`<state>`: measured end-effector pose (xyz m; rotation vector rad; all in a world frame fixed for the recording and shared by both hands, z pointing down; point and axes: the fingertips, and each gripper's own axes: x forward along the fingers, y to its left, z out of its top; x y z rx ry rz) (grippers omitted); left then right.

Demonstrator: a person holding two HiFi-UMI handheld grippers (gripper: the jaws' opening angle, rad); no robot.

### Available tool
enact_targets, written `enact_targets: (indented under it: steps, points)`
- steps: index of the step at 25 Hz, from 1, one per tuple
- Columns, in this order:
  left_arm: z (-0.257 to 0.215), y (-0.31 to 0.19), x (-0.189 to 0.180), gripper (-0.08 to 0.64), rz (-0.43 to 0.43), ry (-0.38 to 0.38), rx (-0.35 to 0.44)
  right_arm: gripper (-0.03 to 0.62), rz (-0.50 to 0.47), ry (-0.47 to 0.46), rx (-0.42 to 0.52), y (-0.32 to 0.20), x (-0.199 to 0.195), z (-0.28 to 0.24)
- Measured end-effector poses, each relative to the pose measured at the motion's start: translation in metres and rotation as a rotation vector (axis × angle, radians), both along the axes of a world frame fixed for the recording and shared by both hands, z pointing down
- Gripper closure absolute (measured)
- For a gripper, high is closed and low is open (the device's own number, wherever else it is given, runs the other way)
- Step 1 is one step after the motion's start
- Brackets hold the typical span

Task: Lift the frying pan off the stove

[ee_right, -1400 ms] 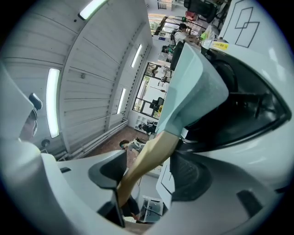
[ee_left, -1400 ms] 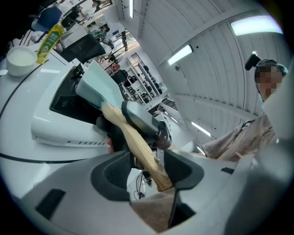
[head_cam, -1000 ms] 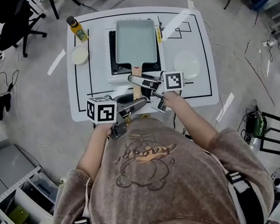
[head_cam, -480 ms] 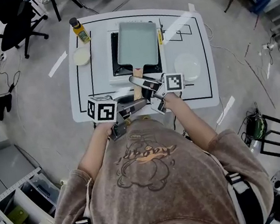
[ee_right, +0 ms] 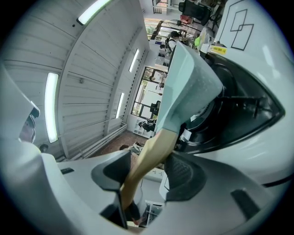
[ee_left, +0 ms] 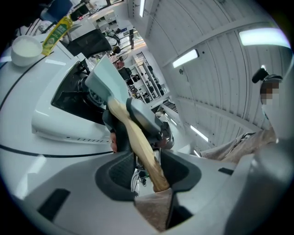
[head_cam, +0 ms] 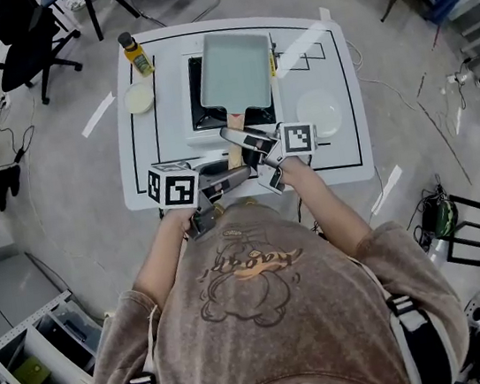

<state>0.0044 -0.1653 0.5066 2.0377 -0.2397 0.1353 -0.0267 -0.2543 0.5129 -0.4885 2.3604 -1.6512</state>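
Observation:
A pale green rectangular frying pan [head_cam: 235,69] with a wooden handle [head_cam: 234,153] hangs over the black burner of the white stove [head_cam: 198,117]. In the right gripper view the pan [ee_right: 188,87] sits a little above the burner [ee_right: 239,110], tilted. My left gripper [head_cam: 227,179] is shut on the near end of the handle [ee_left: 138,142]. My right gripper [head_cam: 243,141] is shut on the handle [ee_right: 147,160] closer to the pan. The left gripper view shows the right gripper [ee_left: 147,124] just ahead on the same handle.
An oil bottle [head_cam: 134,53] and a small white bowl [head_cam: 138,97] stand at the white table's far left. A white plate [head_cam: 319,112] lies right of the stove. Office chairs [head_cam: 21,40] stand beyond the table's left corner. The person's body is close to the front edge.
Both grippers keep their hold on the handle. The pan looks slightly larger in the head view, as if raised a little.

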Motion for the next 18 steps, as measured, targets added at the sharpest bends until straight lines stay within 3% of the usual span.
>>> enact_targets:
  steps: [3, 18]
  points:
    - [-0.003, 0.002, 0.002, 0.383, 0.026, -0.019, 0.029, 0.364, 0.005, 0.008, 0.015, 0.001, 0.002, -0.006]
    - [-0.024, 0.018, 0.029, 0.387, 0.127, 0.051, 0.055, 0.365, 0.127, 0.03, 0.054, 0.015, 0.041, -0.03]
